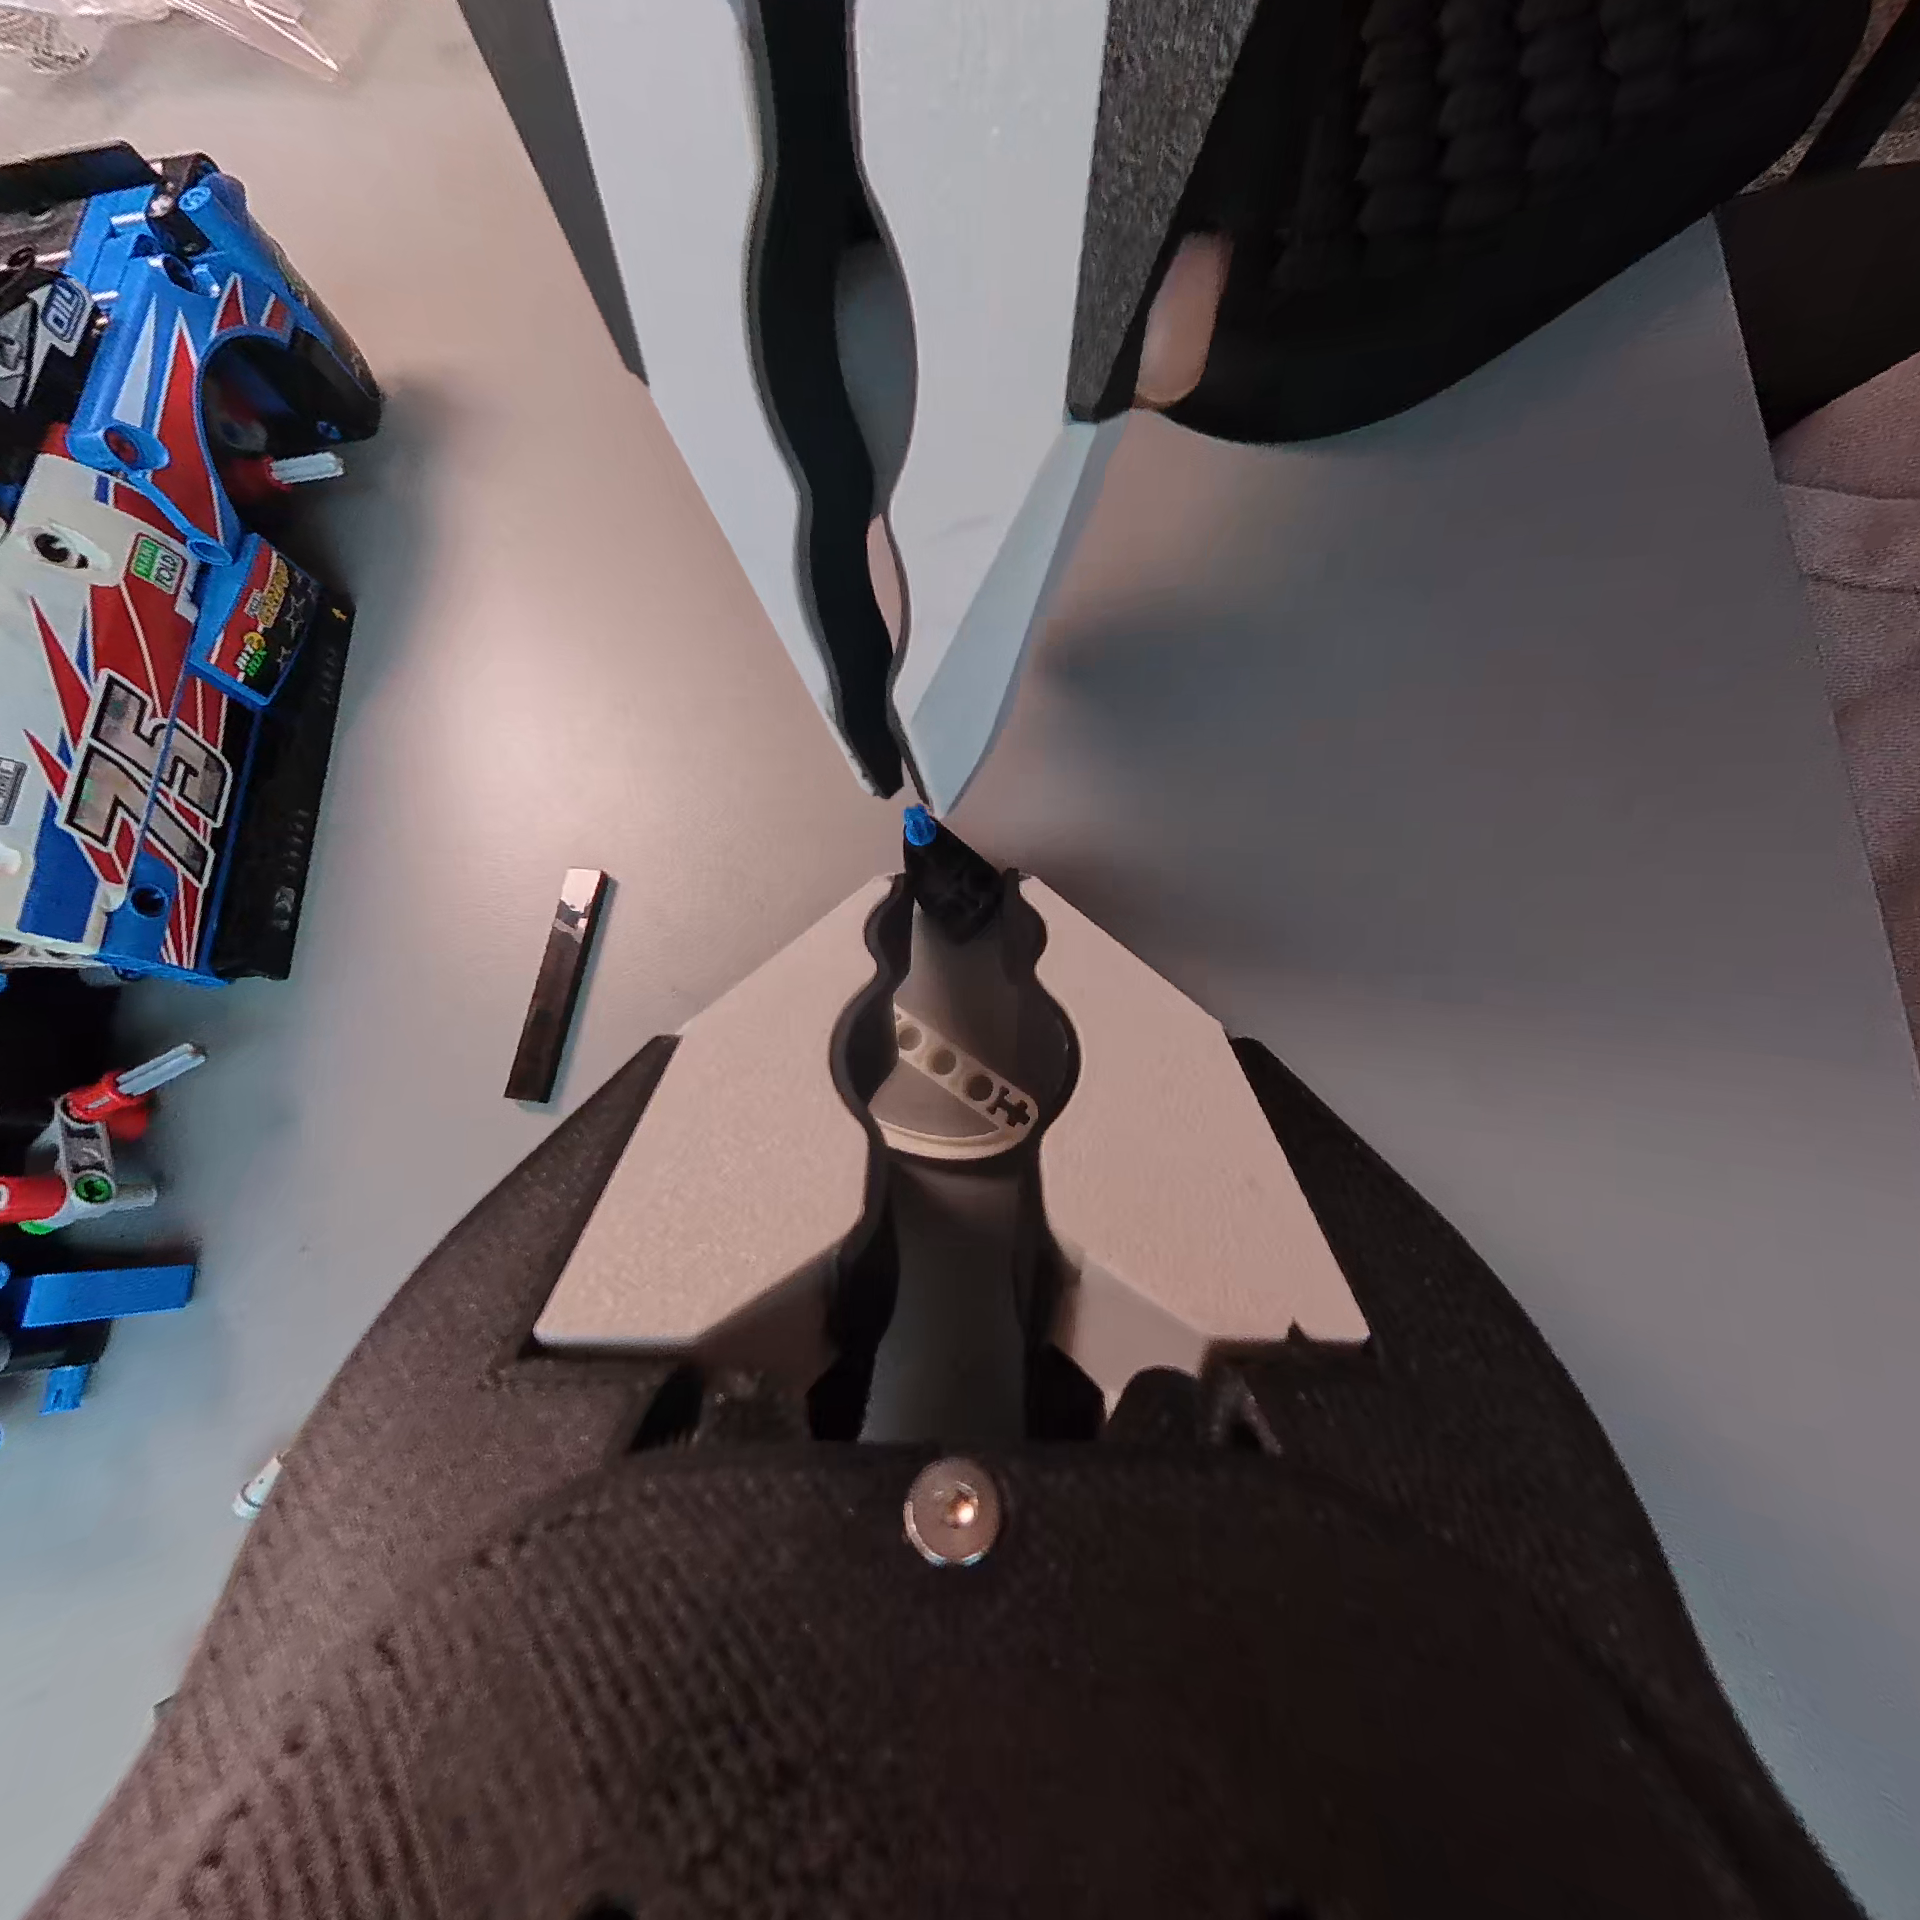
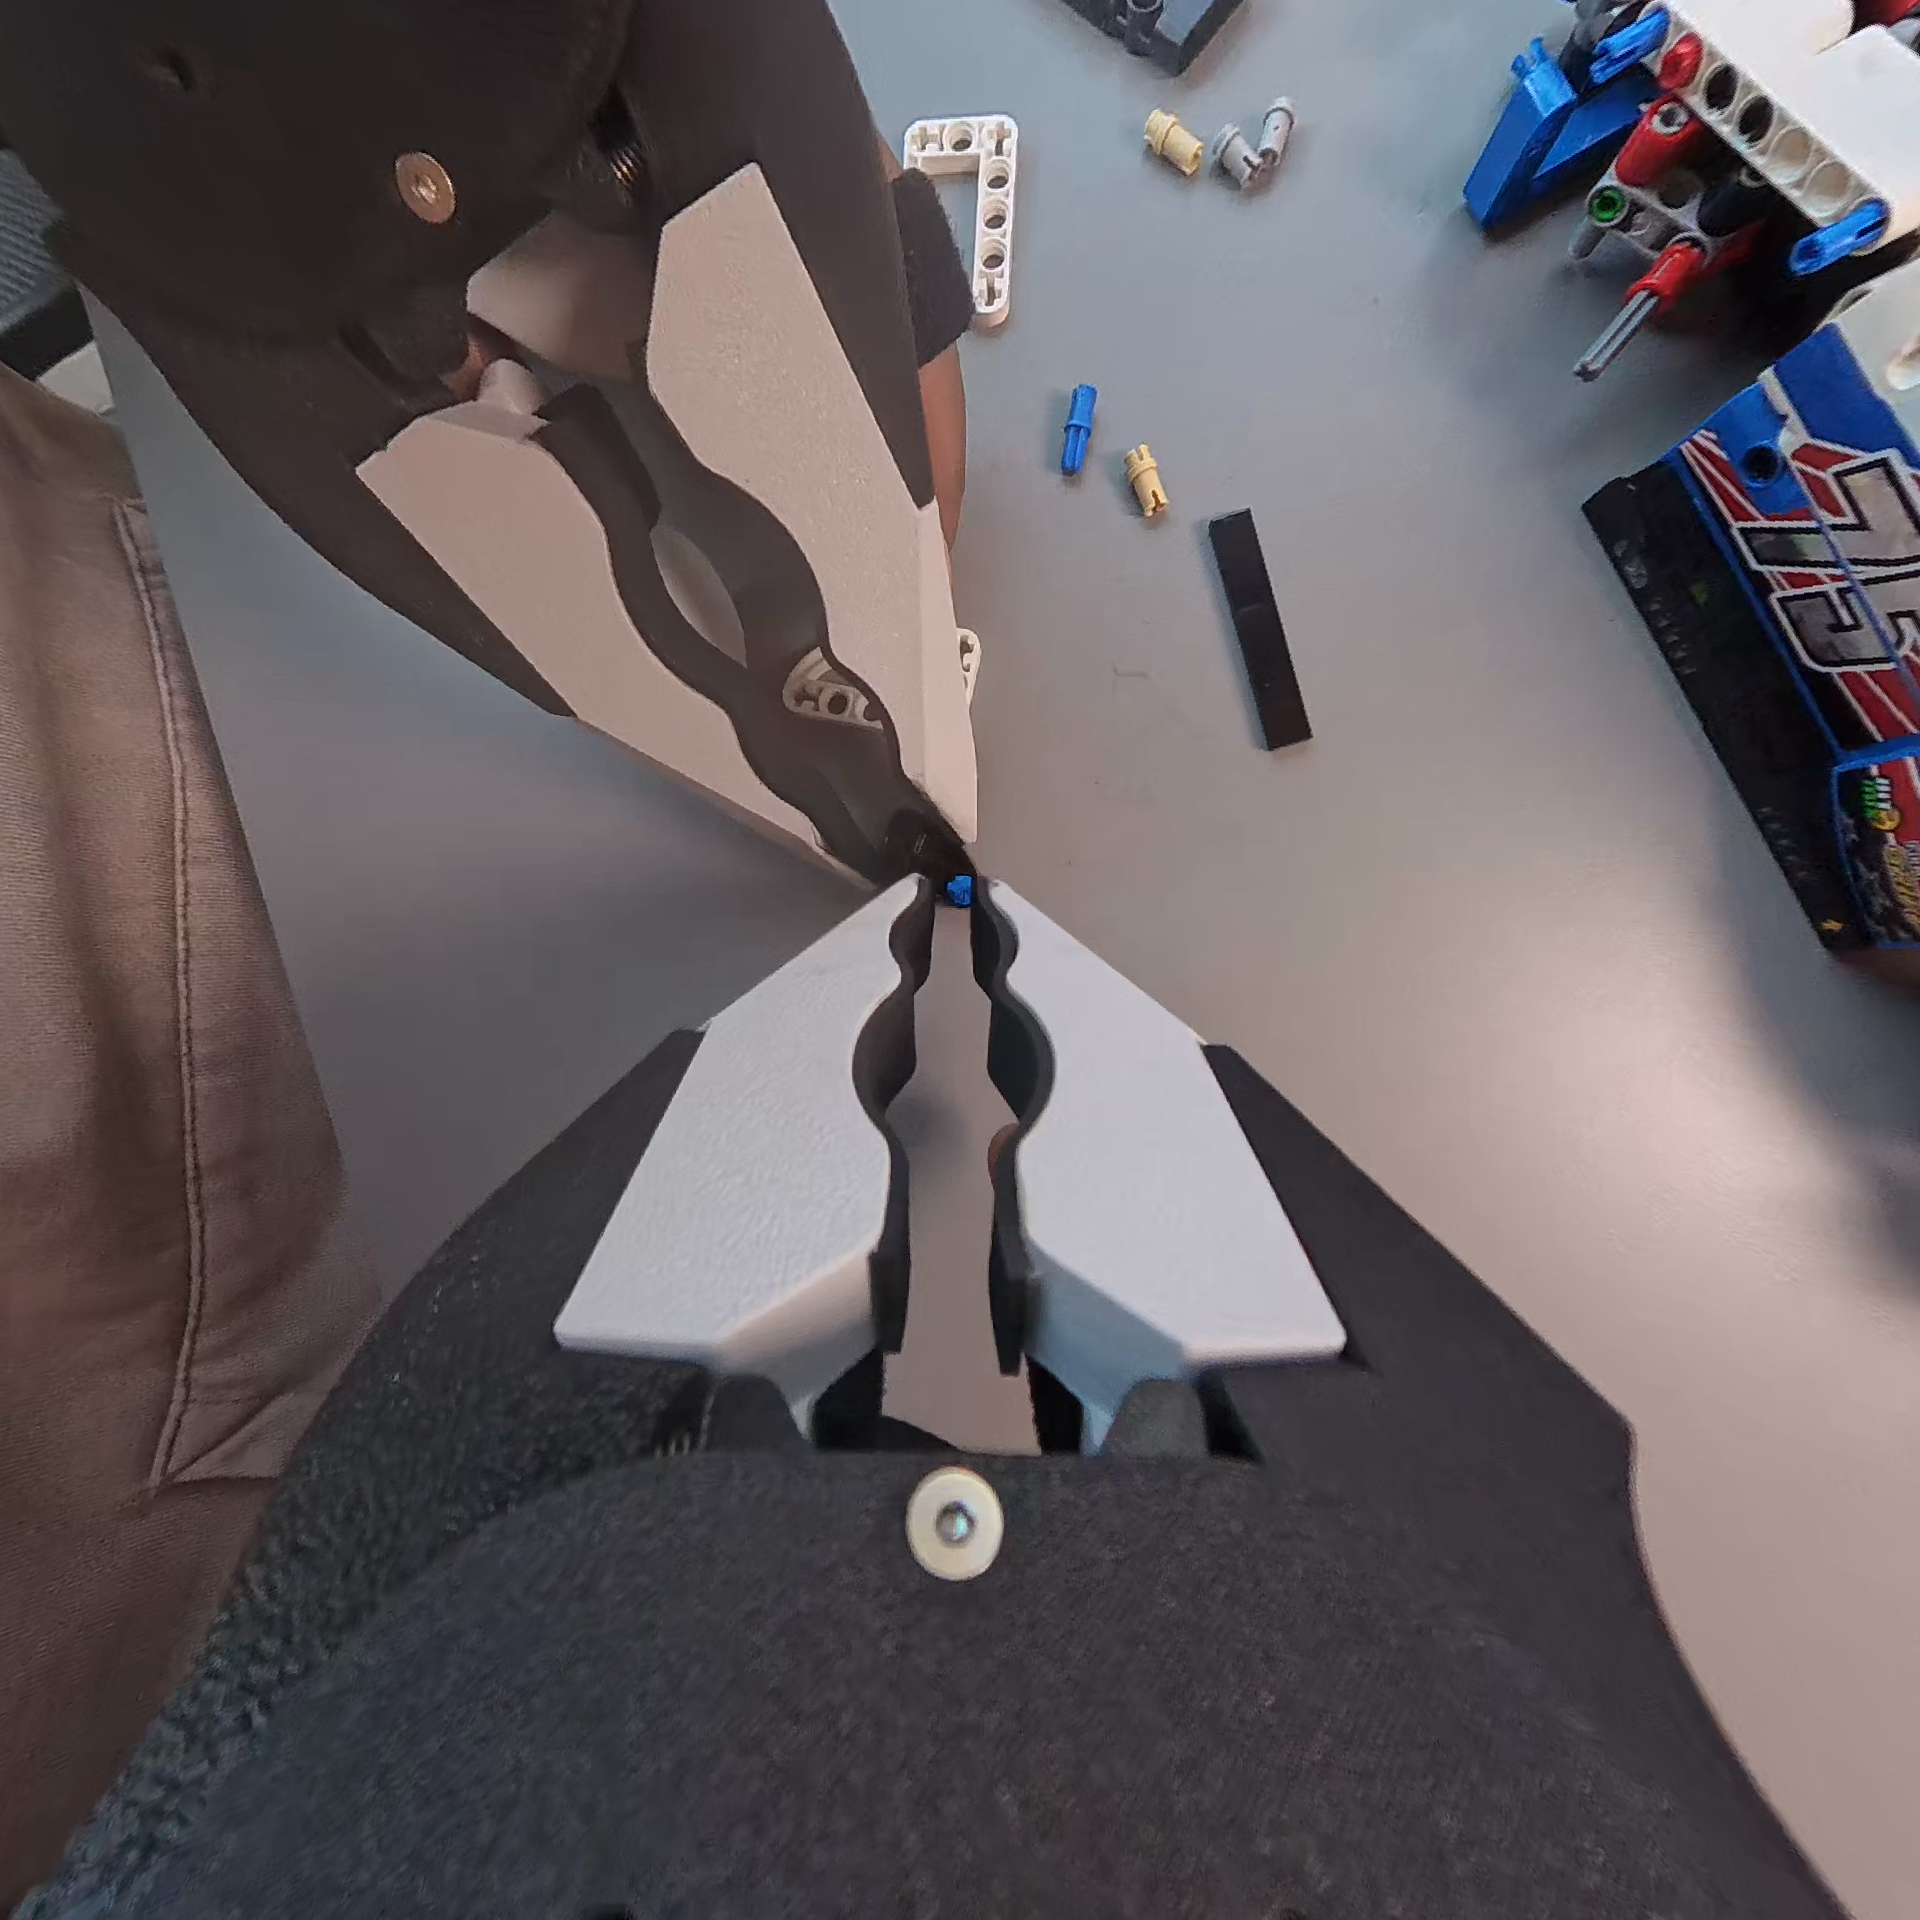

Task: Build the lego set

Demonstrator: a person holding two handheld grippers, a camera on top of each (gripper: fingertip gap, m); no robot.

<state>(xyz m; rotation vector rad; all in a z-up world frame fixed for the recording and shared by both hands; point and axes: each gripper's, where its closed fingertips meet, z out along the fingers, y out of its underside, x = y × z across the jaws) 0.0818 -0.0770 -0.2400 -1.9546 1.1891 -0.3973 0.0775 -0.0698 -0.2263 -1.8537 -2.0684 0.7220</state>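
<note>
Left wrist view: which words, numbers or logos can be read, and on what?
I do not copy writing; only where it stands.
Large numeral sticker: side panel of the blue, white and red car.
Small colourful logo stickers: same panel, beside the numeral; mostly blurred.
Black flat tile: no writing.

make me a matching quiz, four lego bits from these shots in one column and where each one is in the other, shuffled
Things:
1. black flat tile
2. loose blue pin
3. white L-shaped beam
4. small black piece with a blue pin

Places:
A. partly hidden behind the left gripper, far side of the table
B. pinched at the tips of the left gripper, meeting the right gripper
C. flat on the grey table, beside the blue race car body
D. on the table next to a tan pin

Pairs: 1-C, 2-D, 3-A, 4-B
</note>
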